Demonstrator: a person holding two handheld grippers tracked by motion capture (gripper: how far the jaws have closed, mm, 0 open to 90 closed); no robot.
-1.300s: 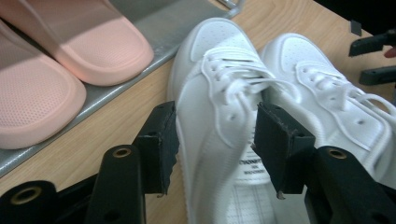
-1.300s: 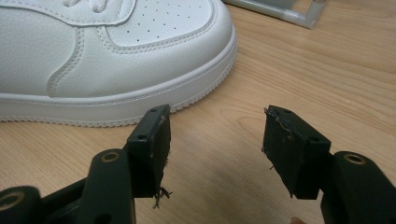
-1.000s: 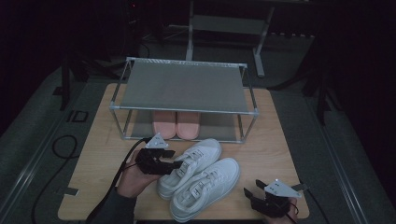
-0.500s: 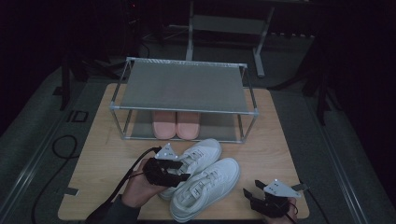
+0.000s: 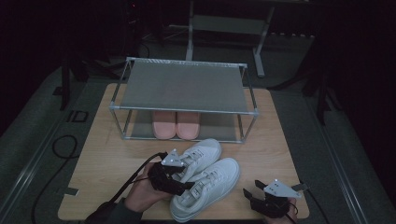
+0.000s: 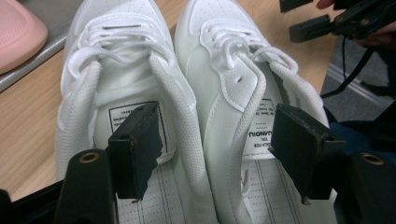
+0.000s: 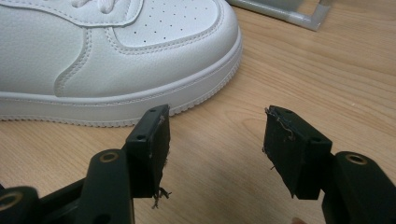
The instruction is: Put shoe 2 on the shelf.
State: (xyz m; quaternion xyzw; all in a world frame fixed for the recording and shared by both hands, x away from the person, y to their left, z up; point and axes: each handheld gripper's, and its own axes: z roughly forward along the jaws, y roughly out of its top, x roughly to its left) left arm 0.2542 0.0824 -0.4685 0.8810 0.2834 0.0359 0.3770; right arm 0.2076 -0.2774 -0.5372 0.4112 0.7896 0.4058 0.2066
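White sneakers are lying side by side on the table, in front of the rack where pink slippers are already sitting. Left gripper has just been opening, its jaws straddling both inner collars, pressing nothing. Right gripper is waiting beside, gaping, empty. Shelving the pair looks undone.

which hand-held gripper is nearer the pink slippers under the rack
Left. The left hand-held gripper is over the white sneakers' heels, below the pink slippers; the right hand-held gripper sits farther off at the table's near right corner.
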